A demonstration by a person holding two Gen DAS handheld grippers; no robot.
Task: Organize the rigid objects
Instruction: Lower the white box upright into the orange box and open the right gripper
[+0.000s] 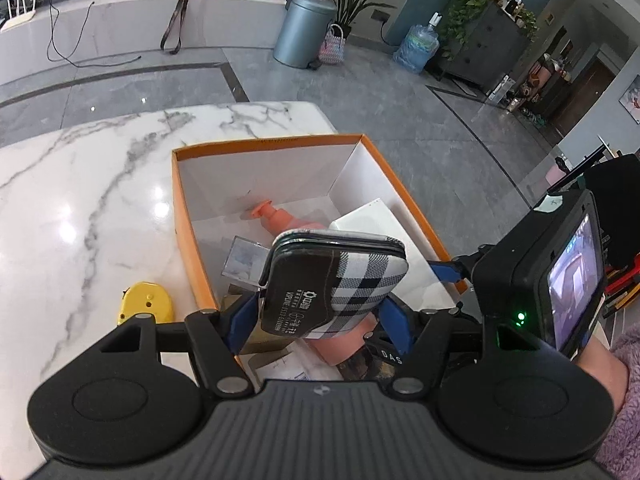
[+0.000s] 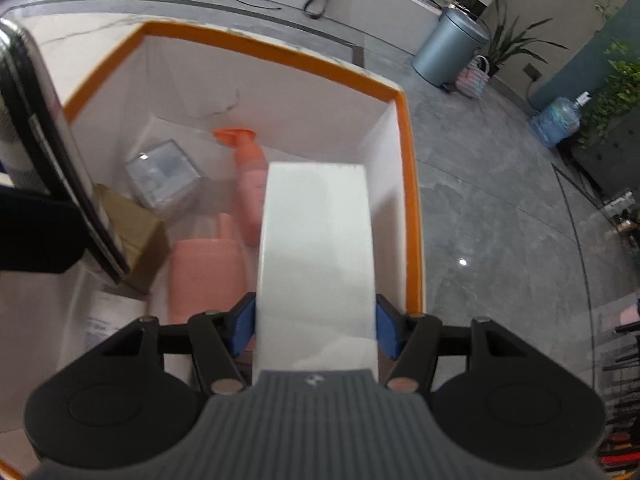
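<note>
My left gripper (image 1: 320, 312) is shut on a plaid black-and-white zip case (image 1: 336, 284), held above the open orange box (image 1: 264, 145). My right gripper (image 2: 316, 328) is shut on a white rectangular box (image 2: 316, 256), held over the right side of the orange box (image 2: 408, 184); the white box also shows in the left wrist view (image 1: 372, 216). Inside lie a pink pump bottle (image 2: 250, 184), a clear plastic case (image 2: 162, 176), a brown carton (image 2: 132, 236) and a pink container (image 2: 204, 276). The plaid case edge shows at the left of the right wrist view (image 2: 44, 136).
A yellow object (image 1: 146, 302) lies on the marble table (image 1: 80, 200) left of the orange box. The table's far edge drops to grey floor with a metal bin (image 1: 304, 30) and a water jug (image 1: 416, 46). Papers (image 2: 100, 320) lie in the box's near corner.
</note>
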